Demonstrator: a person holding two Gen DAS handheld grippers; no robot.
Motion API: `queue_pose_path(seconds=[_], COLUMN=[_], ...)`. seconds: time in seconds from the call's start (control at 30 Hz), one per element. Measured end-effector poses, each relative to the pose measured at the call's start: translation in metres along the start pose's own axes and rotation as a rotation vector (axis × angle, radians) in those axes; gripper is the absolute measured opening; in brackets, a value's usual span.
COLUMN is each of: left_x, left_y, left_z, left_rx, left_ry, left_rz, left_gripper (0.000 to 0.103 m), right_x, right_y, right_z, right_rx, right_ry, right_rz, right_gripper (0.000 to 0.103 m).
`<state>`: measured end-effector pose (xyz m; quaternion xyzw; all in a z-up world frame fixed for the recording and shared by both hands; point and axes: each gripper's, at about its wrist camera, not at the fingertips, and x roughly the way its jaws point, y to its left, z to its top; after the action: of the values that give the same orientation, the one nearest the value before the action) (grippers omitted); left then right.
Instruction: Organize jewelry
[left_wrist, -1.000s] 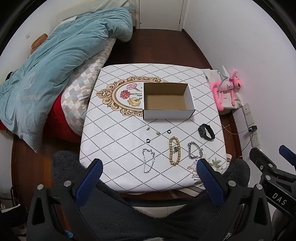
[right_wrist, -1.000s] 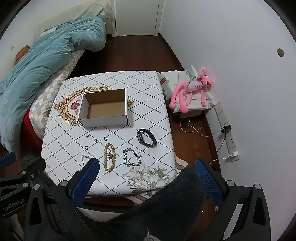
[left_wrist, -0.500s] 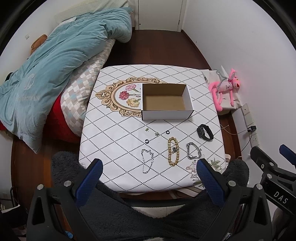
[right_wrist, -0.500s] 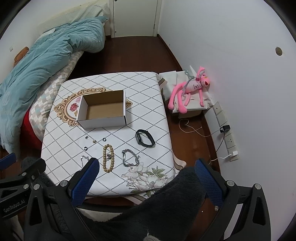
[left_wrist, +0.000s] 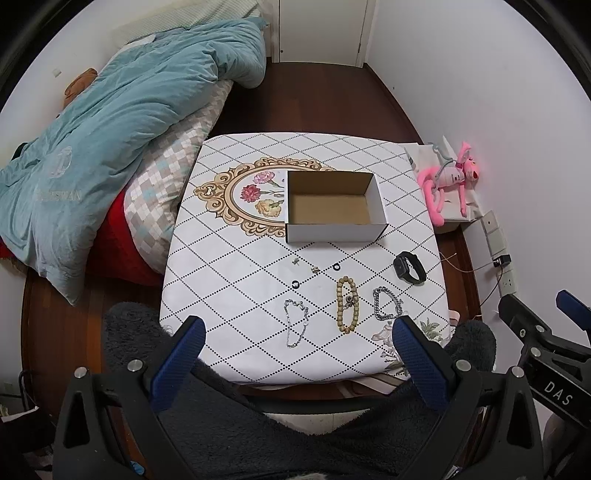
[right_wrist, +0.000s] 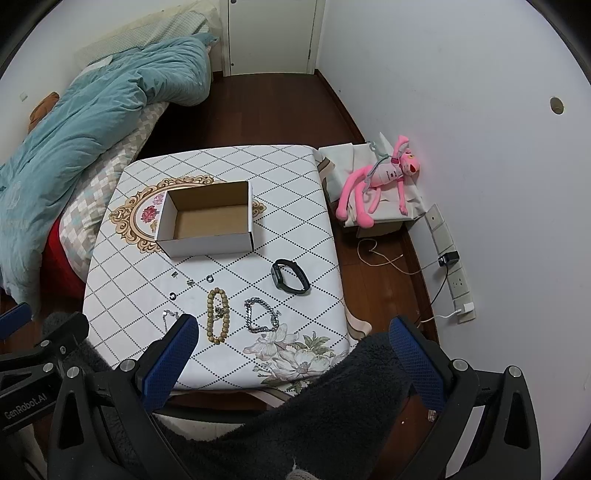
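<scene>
Both the left gripper (left_wrist: 295, 345) and the right gripper (right_wrist: 288, 341) hung well above the white diamond-patterned table (left_wrist: 229, 280) with jaws spread wide and nothing in them; the jewelry, among it a tan wooden bead bracelet (left_wrist: 347, 304) and a chunky silver chain bracelet (left_wrist: 385, 304), lay loose in front of the empty white cardboard box (left_wrist: 334, 207).

A good first pick was probably the bead bracelet, taken across its narrow width. The thin silver chain (left_wrist: 295, 322) showed whole only to the left camera, while the right showed the black wristband (right_wrist: 290, 276) more openly.

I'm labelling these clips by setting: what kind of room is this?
Most likely a home bedroom: a bed with a rumpled teal duvet beside a small table with a patterned cloth, and a pink plush toy against the wall.
</scene>
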<state>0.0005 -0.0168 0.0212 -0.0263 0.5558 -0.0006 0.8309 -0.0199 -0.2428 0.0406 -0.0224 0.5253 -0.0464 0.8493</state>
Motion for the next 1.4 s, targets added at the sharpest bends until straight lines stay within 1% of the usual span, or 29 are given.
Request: queue_pose_path(seconds=[0.5, 0.73, 1.13, 1.27, 1.33, 1.4], left_x=[-0.005, -0.007, -0.006, 0.006, 0.021, 0.043], left_y=[0.008, 0.006, 0.003, 0.005, 0.007, 0.01], left_z=[-0.002, -0.004, -0.006, -0.004, -0.001, 0.0], left_rx=[-0.008, -0.009, -0.012, -0.009, 0.001, 0.015], left_ry=[-0.013, -0.021, -0.012, -0.017, -0.001, 0.013], left_rz=[-0.007, -0.011, -0.015, -0.004, -0.006, 0.011], left_gripper=[0.103, 0.103, 0.103, 0.103, 0.103, 0.103], right_x=[-0.004, -0.007, -0.008, -0.001, 0.012, 0.031], right_y=[0.003, 0.004, 0.003, 0.004, 0.007, 0.011], right_z=[0.002, 0.005, 0.005, 0.004, 0.007, 0.009], right_rx=[-0.002, -0.002, -0.008, -0.002, -0.002, -0.003], right_ry=[-0.004, -0.007, -0.011, -0.002, 0.014, 0.047], right_rz=[-0.003, -0.003, 0.006, 0.015, 0.024, 0.065], right_gripper=[0.103, 0.103, 0.103, 0.103, 0.103, 0.103])
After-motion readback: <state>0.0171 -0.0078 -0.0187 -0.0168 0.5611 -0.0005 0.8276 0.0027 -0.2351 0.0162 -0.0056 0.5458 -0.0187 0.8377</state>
